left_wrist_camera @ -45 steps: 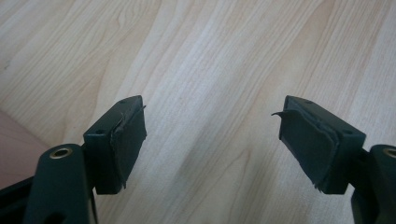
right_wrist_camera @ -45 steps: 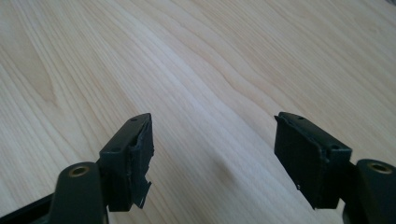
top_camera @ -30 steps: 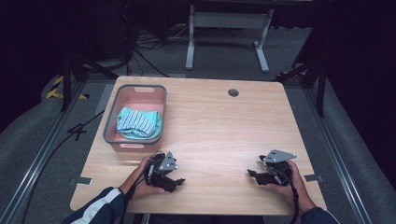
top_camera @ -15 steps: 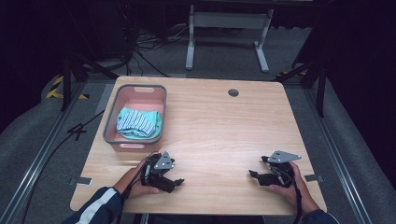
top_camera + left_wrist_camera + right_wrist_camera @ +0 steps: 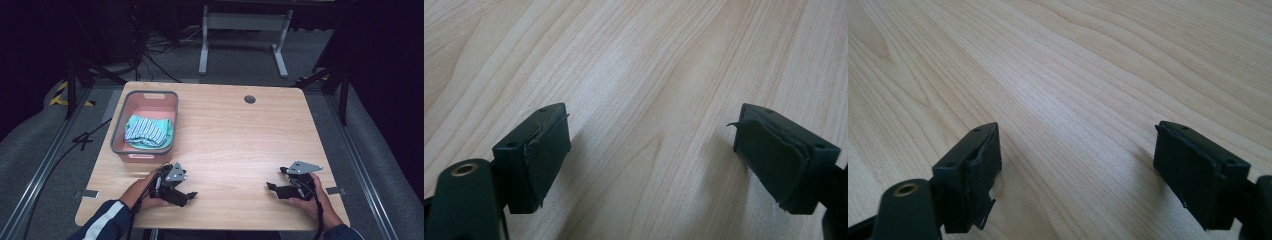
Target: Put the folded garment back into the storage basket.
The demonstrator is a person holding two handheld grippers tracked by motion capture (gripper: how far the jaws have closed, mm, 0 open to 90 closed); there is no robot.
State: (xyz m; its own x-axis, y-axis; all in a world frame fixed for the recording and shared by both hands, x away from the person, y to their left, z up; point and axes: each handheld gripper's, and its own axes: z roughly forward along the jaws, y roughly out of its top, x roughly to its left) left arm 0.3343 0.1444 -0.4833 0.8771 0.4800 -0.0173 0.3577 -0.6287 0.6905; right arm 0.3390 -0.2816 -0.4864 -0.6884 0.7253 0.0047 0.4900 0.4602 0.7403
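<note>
With both claws, left (image 5: 184, 192) and right (image 5: 276, 188), empty on the tabletop (image 5: 240, 145), jaws just widened, I judge the basket's (image 5: 120, 129) cloth (image 5: 148, 132) soft, light, best pinched at a fold.

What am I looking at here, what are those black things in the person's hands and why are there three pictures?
A person sits at a wooden table holding a hand-held gripping tool in each hand. The left tongs and right tongs rest near the table's front edge, pointing toward each other. The high view comes from a fixed camera above the table. The other two come from small cameras riding on each tool, looking along its two black jaws at bare wood. Both tongs have just been opening, now stand open, and hold nothing. On the table's left sits a pink basket holding a folded striped teal cloth.
</note>
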